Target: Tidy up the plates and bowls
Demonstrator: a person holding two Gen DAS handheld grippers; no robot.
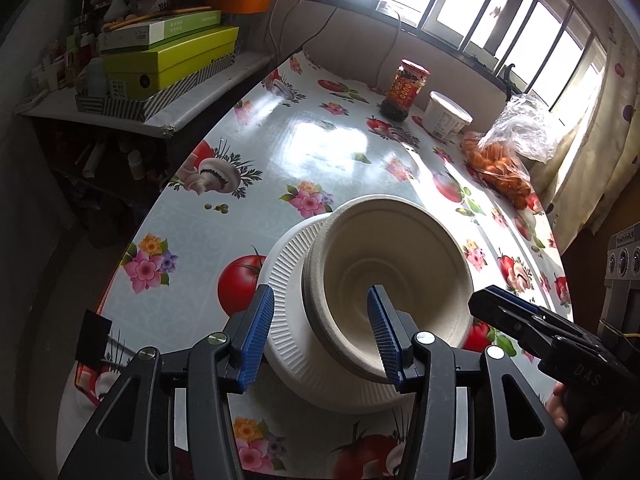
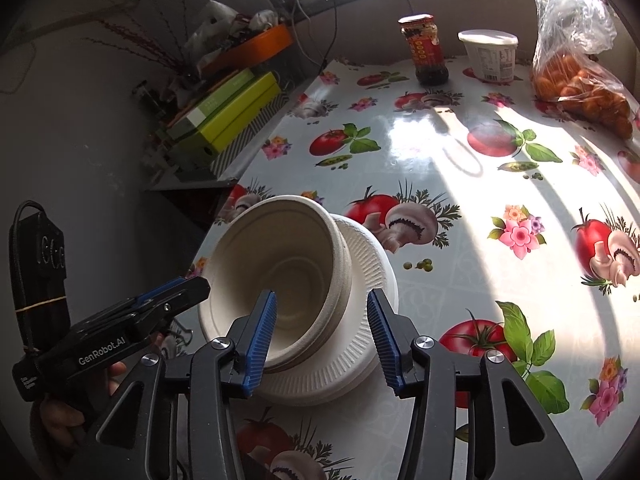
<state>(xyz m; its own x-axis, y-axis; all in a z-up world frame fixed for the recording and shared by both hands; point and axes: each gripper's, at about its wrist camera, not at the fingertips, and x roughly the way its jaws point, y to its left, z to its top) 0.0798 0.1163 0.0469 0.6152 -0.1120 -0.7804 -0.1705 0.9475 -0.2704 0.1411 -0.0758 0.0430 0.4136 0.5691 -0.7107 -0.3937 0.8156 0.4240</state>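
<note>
While the bowls (image 1: pixel 384 280) sit nested on the plates (image 1: pixel 288 280) at the counter's (image 1: pixel 320 152) six o'clock edge, both pairs of jaws stand partly open, pads clear. The left gripper (image 1: pixel 322 338) straddles the bowls' near rim without touching; the right gripper (image 2: pixel 322 338) does likewise. How many bowls are stacked is hard to count. The plates' far side is hidden. At twelve o'clock stand a jar (image 1: pixel 406 90) and tub (image 1: pixel 446 114).
</note>
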